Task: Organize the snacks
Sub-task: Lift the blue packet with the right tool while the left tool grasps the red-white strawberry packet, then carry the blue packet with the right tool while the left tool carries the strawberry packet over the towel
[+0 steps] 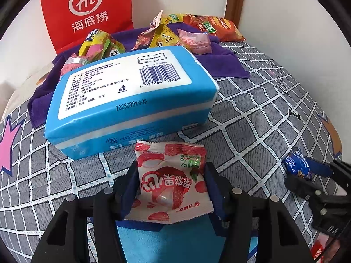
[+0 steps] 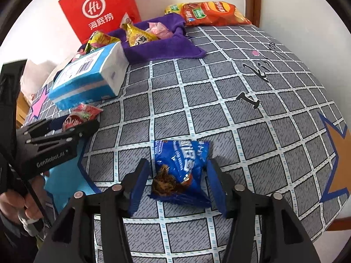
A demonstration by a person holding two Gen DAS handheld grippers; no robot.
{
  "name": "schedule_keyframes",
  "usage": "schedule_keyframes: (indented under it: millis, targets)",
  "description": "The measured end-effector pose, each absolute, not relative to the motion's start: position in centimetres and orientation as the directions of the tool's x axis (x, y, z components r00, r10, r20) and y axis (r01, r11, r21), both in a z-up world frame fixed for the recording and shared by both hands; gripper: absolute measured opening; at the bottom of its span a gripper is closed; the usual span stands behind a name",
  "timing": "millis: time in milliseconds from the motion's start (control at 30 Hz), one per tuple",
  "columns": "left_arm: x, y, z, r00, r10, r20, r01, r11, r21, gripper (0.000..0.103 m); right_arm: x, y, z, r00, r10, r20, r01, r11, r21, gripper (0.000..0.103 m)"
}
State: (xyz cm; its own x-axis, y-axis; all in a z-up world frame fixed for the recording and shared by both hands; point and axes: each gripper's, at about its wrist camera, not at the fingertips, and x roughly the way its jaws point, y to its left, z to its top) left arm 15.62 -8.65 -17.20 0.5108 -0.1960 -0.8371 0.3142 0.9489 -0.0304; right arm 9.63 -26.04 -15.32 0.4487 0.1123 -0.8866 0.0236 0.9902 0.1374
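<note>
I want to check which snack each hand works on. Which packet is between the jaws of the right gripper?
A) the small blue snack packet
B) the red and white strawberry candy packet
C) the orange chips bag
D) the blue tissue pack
A: in the right wrist view the small blue snack packet lies on the grey checked cloth between the jaws of the right gripper, which stand apart from its sides.

Blue tissue pack (image 1: 131,100) on grid-patterned cloth (image 1: 252,120), red bag (image 1: 85,11) behind
</note>
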Motion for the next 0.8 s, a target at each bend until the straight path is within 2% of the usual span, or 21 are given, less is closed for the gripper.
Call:
schedule_keyframes:
  millis: [133,333,800]
  targets:
    - [15.8,-8.3,-17.0,0.502,-0.211,-0.839,0.311,0.949,-0.052,0.051,9.5,-25.1,-15.4,0.459,0.032,-0.888,0.02,0.999,0.046,0.042]
    - [15.5,-6.8,-16.1,0.447,-0.294,-0.845,0.308,0.937,-0.163,0.05,9.2,-24.6,-13.8,0.465,0.052,-0.884,0.006,0.998,0.062,0.042]
    - [14.2,-1.6,-9.2,0.557,-0.326,-0.764,0.307,0.936,-0.175,0.05,10.7,-21.9,-7.3,0.555,0.107,-0.825,0.017,0.99,0.139,0.042]
